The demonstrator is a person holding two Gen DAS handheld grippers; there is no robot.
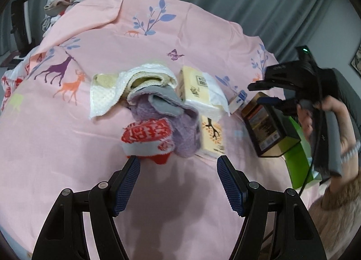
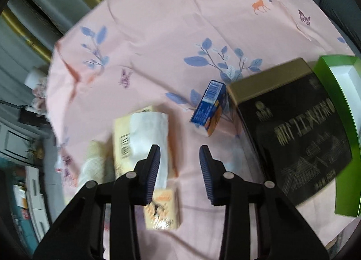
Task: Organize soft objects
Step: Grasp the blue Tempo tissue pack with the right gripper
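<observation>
Left gripper [image 1: 178, 161]: jaws wide, nothing between the pads, pointing down at the pink sheet [image 1: 67, 147]. Just beyond its left fingertip lies a red-and-white knit piece [image 1: 146, 139], touching a purple fleece item [image 1: 180, 133]; behind these sit a grey cloth [image 1: 162, 102] and a white-and-yellow towel [image 1: 126, 88], all heaped together mid-bed. To the right of the heap: a large tissue pack [image 1: 200, 93] and a small tissue pack [image 1: 212, 133] beside it. Right gripper [image 2: 180, 154]: jaws part-way apart, empty, only bare sheet in the gap; no pad contact visible. Its left finger overlaps the large tissue pack in the right wrist view; whether it touches it, cannot tell. The small tissue pack [image 2: 163, 210] lies below that finger. Ahead, a blue carton [image 2: 209, 108] leans against a black-and-gold box [image 2: 293, 133]; a green tray [image 2: 334, 93] is just beyond the box. From the left wrist view, a hand [image 1: 315, 120] grips the right gripper's handle above the box.
</observation>
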